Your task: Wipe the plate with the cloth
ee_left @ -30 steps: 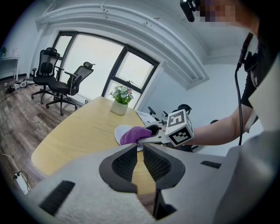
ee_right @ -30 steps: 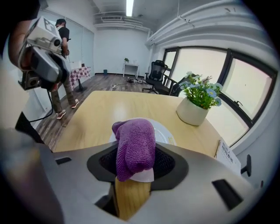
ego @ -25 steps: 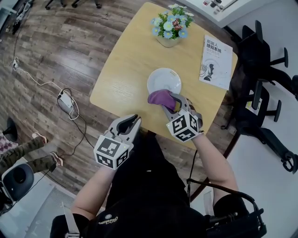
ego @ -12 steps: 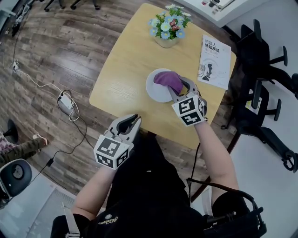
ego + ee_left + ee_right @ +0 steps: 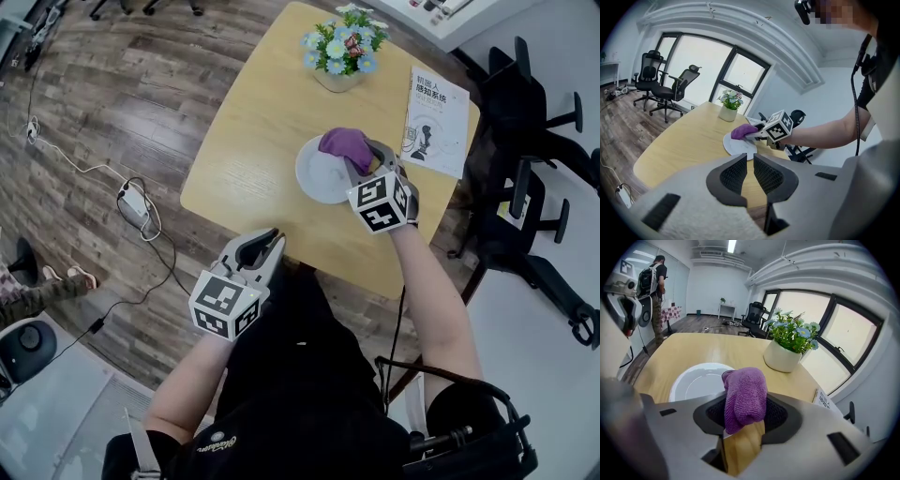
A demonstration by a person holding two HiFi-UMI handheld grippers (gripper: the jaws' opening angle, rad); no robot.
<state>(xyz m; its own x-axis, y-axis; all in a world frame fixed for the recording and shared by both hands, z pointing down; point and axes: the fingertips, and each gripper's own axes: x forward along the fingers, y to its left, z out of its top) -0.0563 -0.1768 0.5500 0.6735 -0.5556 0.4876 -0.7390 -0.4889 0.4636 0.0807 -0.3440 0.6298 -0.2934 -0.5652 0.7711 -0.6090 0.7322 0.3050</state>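
A white plate (image 5: 321,174) lies on the wooden table (image 5: 253,159), also seen as a white plate (image 5: 696,380) and a plate (image 5: 736,144). My right gripper (image 5: 361,157) is shut on a purple cloth (image 5: 343,144), held over the plate's far right rim. The cloth (image 5: 744,397) bulges up between the jaws in the right gripper view; the cloth (image 5: 743,131) shows small in the left gripper view. My left gripper (image 5: 265,246) hangs off the table's near edge, jaws nearly together with nothing between them (image 5: 750,165).
A white pot of flowers (image 5: 339,54) stands at the table's far side, and a booklet (image 5: 433,109) lies at the far right. Black office chairs (image 5: 534,187) crowd the right. A cable and power strip (image 5: 131,206) lie on the floor at left.
My right gripper has carried the cloth from the plate's near edge across the plate to its far right side. The left gripper has stayed put.
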